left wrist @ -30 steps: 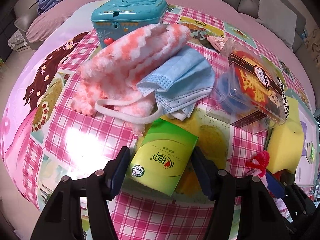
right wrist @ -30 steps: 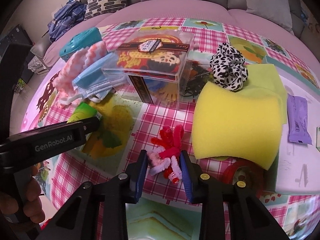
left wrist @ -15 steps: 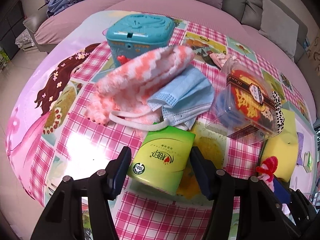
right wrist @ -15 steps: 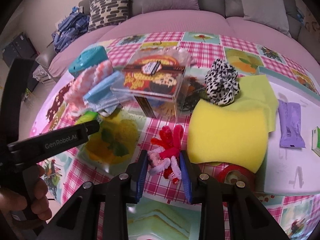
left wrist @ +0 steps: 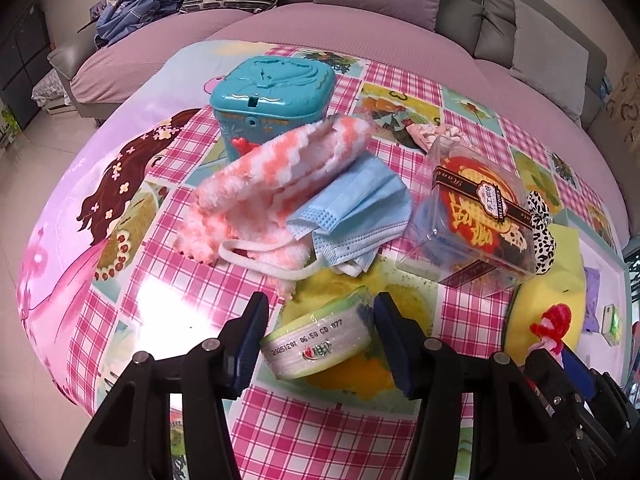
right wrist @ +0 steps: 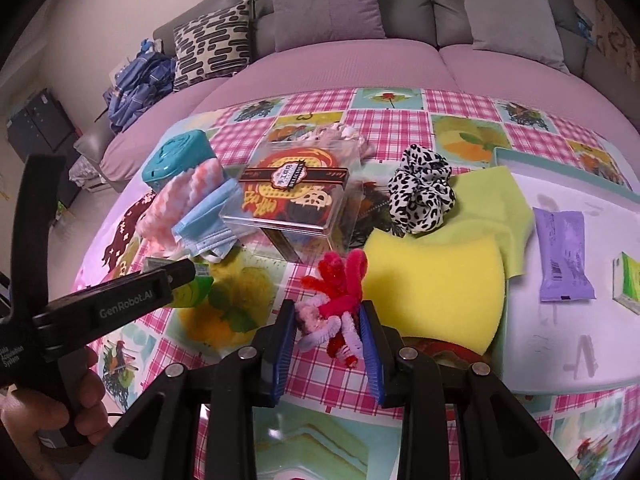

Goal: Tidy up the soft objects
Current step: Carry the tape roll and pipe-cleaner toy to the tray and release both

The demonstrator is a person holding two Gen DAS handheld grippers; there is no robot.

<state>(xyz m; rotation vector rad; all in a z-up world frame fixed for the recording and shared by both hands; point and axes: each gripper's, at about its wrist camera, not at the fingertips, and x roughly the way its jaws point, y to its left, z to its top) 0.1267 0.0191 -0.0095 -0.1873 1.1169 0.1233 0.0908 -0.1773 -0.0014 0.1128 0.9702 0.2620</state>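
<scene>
My left gripper (left wrist: pixel 320 336) is shut on a green tissue pack (left wrist: pixel 320 344), lifted and tipped so its white end faces me. My right gripper (right wrist: pixel 330 328) is shut on a red and pink pipe-cleaner bundle (right wrist: pixel 336 300), held above the table; it also shows in the left wrist view (left wrist: pixel 554 322). On the table lie a pink-white fuzzy cloth (left wrist: pixel 276 184), a blue face mask (left wrist: pixel 356 212), a yellow sponge (right wrist: pixel 436 292), a lime cloth (right wrist: pixel 504 208) and a leopard scrunchie (right wrist: pixel 422 196).
A teal plastic box (left wrist: pixel 272 96) stands at the back. A clear gift box (left wrist: pixel 476 216) sits mid-table. A white tray (right wrist: pixel 568 320) at the right holds a purple packet (right wrist: pixel 562 254) and a second green pack (right wrist: pixel 628 282). A sofa (right wrist: pixel 360 60) lies behind.
Both grippers have risen from the table. The left one lifted the green tissue pack and tipped it end-on. The right one raised the pipe-cleaner bundle.
</scene>
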